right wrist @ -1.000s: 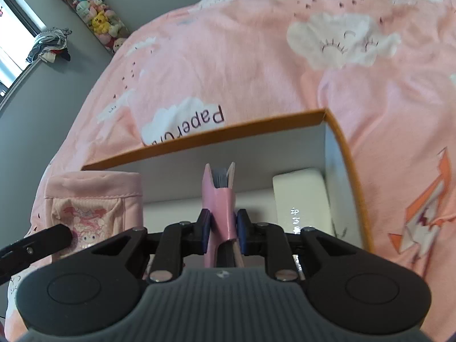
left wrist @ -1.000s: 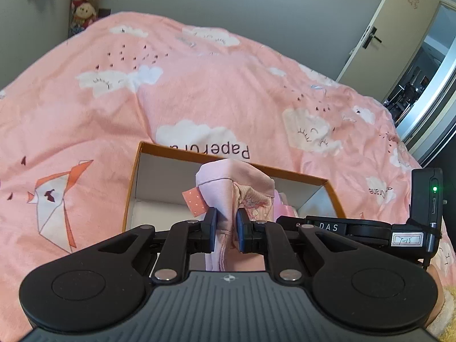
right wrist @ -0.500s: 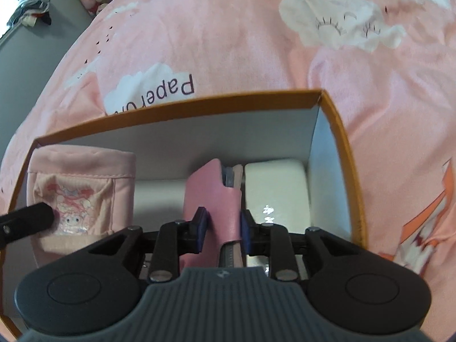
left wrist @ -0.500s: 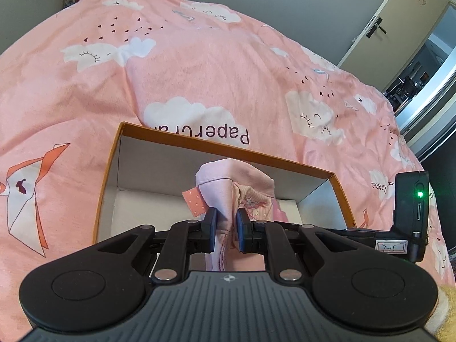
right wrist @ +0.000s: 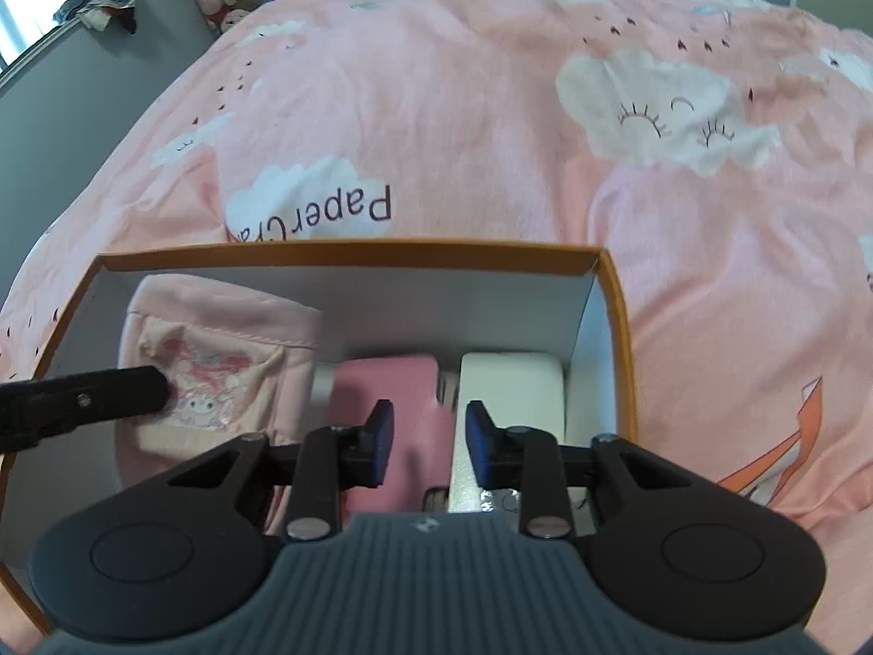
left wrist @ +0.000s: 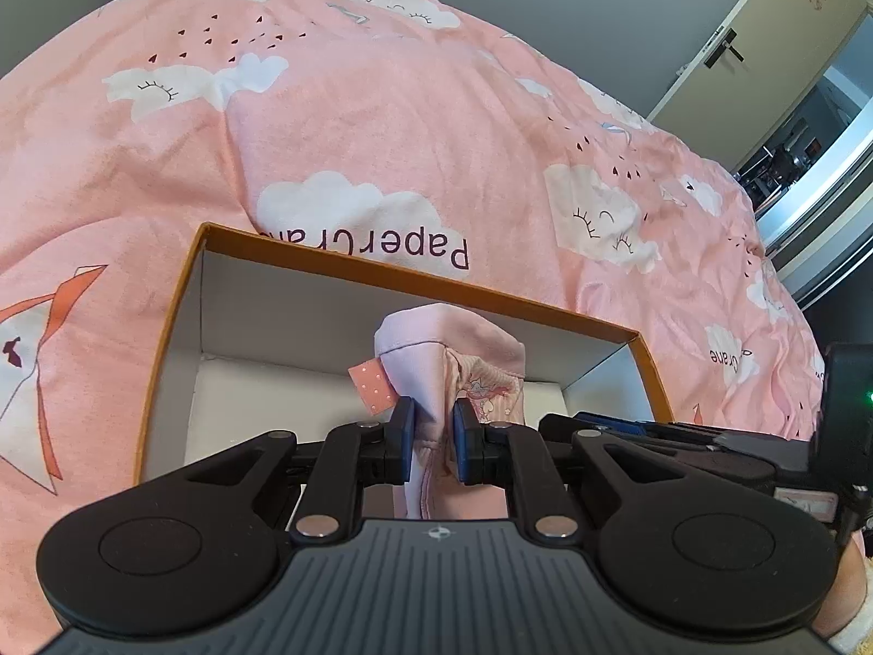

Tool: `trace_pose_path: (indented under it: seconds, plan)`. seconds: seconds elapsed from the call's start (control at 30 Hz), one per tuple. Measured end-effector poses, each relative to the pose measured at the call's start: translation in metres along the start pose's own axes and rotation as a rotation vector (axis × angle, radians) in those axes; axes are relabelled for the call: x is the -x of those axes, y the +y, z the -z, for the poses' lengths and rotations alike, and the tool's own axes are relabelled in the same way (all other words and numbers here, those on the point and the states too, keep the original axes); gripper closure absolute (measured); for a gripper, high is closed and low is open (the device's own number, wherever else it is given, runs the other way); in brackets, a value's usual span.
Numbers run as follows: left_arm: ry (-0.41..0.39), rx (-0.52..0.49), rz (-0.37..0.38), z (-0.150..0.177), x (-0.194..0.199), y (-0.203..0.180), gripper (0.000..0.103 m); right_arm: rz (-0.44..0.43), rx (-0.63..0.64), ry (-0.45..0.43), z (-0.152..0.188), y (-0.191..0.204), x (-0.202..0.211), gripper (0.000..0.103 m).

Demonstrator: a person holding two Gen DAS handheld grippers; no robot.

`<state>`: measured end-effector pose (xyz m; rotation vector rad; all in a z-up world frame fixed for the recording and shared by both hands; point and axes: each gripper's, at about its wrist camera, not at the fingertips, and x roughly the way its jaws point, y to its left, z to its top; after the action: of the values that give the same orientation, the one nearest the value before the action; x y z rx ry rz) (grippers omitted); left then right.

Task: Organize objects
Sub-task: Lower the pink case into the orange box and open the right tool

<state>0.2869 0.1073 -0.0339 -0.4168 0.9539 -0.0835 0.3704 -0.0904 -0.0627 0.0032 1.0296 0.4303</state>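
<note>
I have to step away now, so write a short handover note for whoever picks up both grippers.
Left gripper: shut on the pink pouch, held over the box, not yet set down.
Right gripper: open, above the pink case; its pads do not touch it.
Pink case lies in the box beside the white block, which is at the right wall.
Done: case and block are in the box.
Left: lower the pouch into the free left part, release it, draw both grippers out.

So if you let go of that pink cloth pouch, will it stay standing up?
Probably not. The pink cloth pouch bunches and folds where the left gripper pinches it, so it looks soft and floppy. It likely slumps onto the floor of the box. It seems light.
</note>
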Motion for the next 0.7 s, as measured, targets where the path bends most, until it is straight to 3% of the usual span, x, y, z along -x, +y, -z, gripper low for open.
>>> trace_pose_path:
  seconds: [0.03,0.27,0.6,0.7]
  plan:
    - [0.003,0.004,0.01,0.0,-0.001,-0.001,0.087,-0.002,0.004,-0.001,0.0,-0.001,0.001,0.081]
    - [0.07,0.05,0.092,0.0,-0.027,-0.006,0.087,0.037,-0.013,-0.132,0.006,-0.008,0.029,0.08]
    - [0.151,0.191,0.078,0.008,-0.069,0.004,0.085,0.035,-0.014,-0.159,0.015,-0.017,0.036,0.08]
    - [0.166,0.154,0.033,0.007,-0.075,0.0,0.081,0.02,-0.008,-0.155,0.017,-0.017,0.033,0.08]
